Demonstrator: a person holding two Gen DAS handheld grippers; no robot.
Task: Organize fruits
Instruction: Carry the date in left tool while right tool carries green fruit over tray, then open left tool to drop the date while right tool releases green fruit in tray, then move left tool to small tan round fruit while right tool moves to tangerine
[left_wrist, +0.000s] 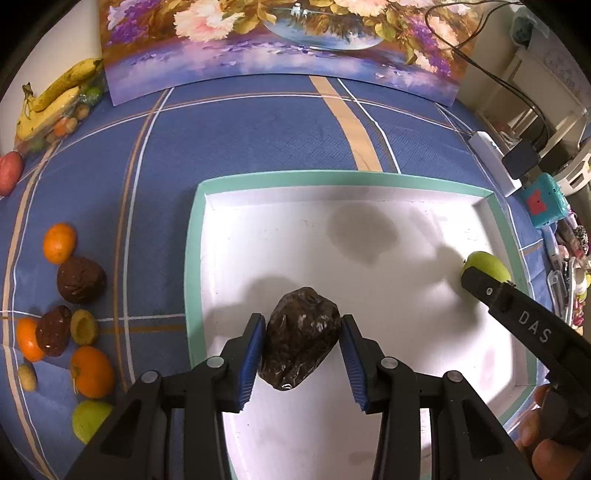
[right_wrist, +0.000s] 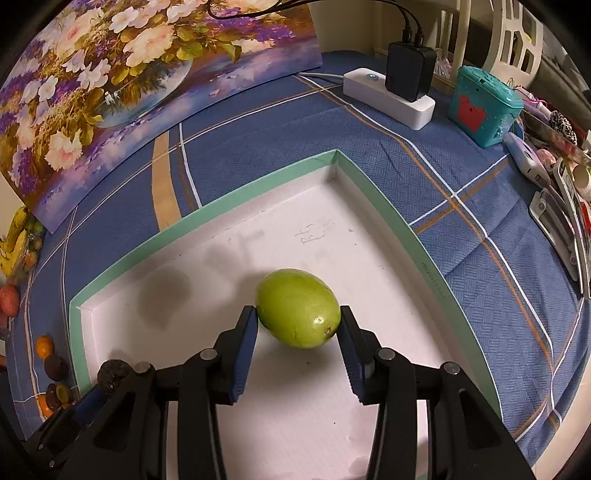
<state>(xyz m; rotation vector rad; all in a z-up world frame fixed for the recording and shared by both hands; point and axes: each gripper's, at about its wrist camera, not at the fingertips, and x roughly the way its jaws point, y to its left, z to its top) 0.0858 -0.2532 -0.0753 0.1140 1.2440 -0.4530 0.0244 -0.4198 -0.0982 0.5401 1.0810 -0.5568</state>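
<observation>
Left gripper (left_wrist: 303, 347): jaws part-open, bracketing dark wrinkled fruit (left_wrist: 300, 338) in tray (left_wrist: 332, 177), long axis 1-to-7 o'clock.
Right gripper (right_wrist: 297, 326): same around green fruit (right_wrist: 298, 308), axis 10-to-4; grip uncertain.

I can read only "DAS", in pale raised letters along the black plastic arm of the right claw (left_wrist: 476, 282). Faint handwriting and small rim print on the white mint-edged cardboard tray (right_wrist: 430, 275) are too blurred to read.
</observation>
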